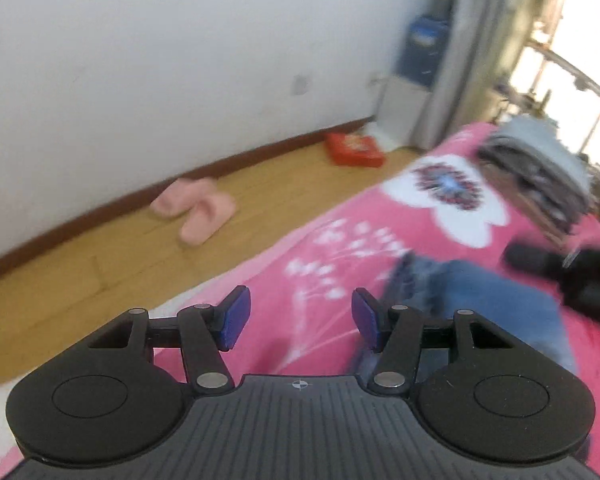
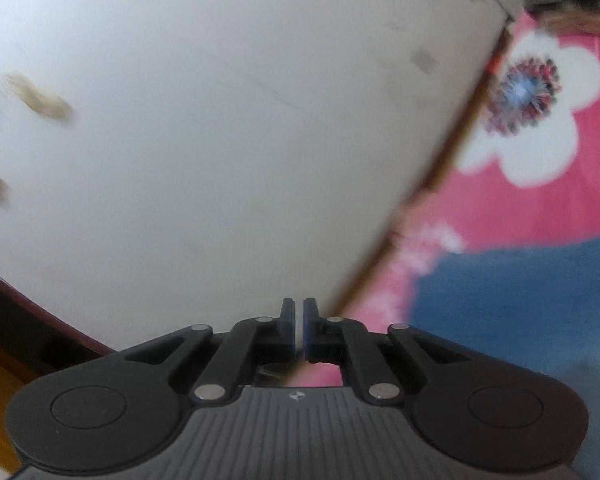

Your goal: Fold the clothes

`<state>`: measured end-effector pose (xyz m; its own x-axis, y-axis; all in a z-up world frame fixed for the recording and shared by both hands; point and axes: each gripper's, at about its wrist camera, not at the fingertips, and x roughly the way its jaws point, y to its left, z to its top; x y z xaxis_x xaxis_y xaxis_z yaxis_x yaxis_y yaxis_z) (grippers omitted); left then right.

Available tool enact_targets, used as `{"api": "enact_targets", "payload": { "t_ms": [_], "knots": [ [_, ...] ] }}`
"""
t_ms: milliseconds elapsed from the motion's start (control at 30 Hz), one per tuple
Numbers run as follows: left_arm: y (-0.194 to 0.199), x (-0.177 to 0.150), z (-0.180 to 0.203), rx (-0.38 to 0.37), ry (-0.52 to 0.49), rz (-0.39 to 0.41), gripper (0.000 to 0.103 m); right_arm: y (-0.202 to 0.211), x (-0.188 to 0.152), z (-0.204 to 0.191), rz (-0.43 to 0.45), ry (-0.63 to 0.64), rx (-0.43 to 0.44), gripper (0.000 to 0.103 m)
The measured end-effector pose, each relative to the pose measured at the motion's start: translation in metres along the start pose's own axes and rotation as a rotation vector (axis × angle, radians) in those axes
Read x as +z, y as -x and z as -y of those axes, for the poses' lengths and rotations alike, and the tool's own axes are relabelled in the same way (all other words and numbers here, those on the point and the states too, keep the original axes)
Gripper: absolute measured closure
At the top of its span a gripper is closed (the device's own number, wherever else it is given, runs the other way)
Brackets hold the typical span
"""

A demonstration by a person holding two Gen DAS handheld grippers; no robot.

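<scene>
jeans (image 1: 472,296) right of left tool (image 1: 300,322)

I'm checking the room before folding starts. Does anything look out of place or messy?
Mildly. The blue jeans lie rumpled and unfolded on the pink floral bedspread, beside a dark garment. On the wooden floor, pink slippers sit splayed, and a red packet lies by the wall. Nothing looks damaged.

Daylight from window (image 1: 572,60), blown out there. Both views motion-blurred; wall (image 2: 220,120) evenly lit; fisheye bending at frame edges, dark corners.
</scene>
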<state>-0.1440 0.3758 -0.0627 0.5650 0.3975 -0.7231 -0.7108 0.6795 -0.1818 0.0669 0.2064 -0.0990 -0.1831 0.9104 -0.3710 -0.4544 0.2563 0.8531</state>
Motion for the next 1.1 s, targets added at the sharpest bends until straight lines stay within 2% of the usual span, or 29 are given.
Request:
{"api": "enact_targets", "payload": {
  "t_ms": [67, 100, 167, 233, 300, 400, 467, 533, 667, 733, 800, 900, 1000, 1100],
  "knots": [
    [-0.006, -0.001, -0.004, -0.018, 0.023, -0.019, 0.047, -0.003, -0.004, 0.020, -0.020, -0.090, 0.021, 0.096],
    [-0.007, -0.001, -0.005, -0.035, 0.028, -0.021, 0.047, 0.011, -0.003, 0.025, 0.015, -0.108, 0.046, 0.095],
    [-0.010, -0.001, -0.003, -0.086, 0.032, -0.027, 0.045, 0.042, -0.001, 0.037, 0.086, -0.141, 0.082, 0.083],
    [-0.019, 0.001, 0.002, -0.153, 0.041, -0.048, 0.039, 0.082, 0.003, 0.049, 0.155, -0.161, 0.073, 0.050],
    [-0.033, 0.004, 0.011, -0.231, 0.059, -0.089, 0.035, 0.116, 0.006, 0.060, 0.188, -0.147, 0.012, 0.041],
    [-0.054, 0.009, 0.020, -0.314, 0.092, -0.159, 0.032, 0.148, -0.003, 0.086, 0.172, -0.174, -0.124, 0.030],
    [-0.071, 0.013, 0.023, -0.353, 0.120, -0.227, 0.030, 0.159, -0.013, 0.108, 0.138, -0.233, -0.189, 0.027],
    [-0.086, 0.015, 0.024, -0.385, 0.150, -0.292, 0.029, 0.158, -0.029, 0.130, 0.071, -0.301, -0.203, 0.026],
    [-0.112, 0.015, 0.019, -0.434, 0.200, -0.395, 0.028, 0.149, -0.055, 0.153, 0.021, -0.375, -0.130, 0.024],
    [-0.117, 0.014, 0.018, -0.449, 0.211, -0.412, 0.025, 0.142, -0.055, 0.152, 0.004, -0.380, -0.083, 0.019],
    [-0.122, 0.013, 0.018, -0.462, 0.220, -0.426, 0.021, 0.130, -0.056, 0.149, -0.041, -0.381, -0.047, 0.019],
    [-0.121, 0.012, 0.025, -0.464, 0.174, -0.430, 0.018, 0.112, -0.063, 0.139, -0.103, -0.355, -0.044, 0.016],
    [-0.120, 0.011, 0.029, -0.465, 0.143, -0.437, 0.016, 0.099, -0.066, 0.135, -0.101, -0.347, -0.028, 0.007],
    [-0.120, 0.010, 0.031, -0.485, 0.175, -0.467, 0.016, 0.095, -0.063, 0.143, -0.096, -0.397, 0.039, 0.007]
  ]
}}
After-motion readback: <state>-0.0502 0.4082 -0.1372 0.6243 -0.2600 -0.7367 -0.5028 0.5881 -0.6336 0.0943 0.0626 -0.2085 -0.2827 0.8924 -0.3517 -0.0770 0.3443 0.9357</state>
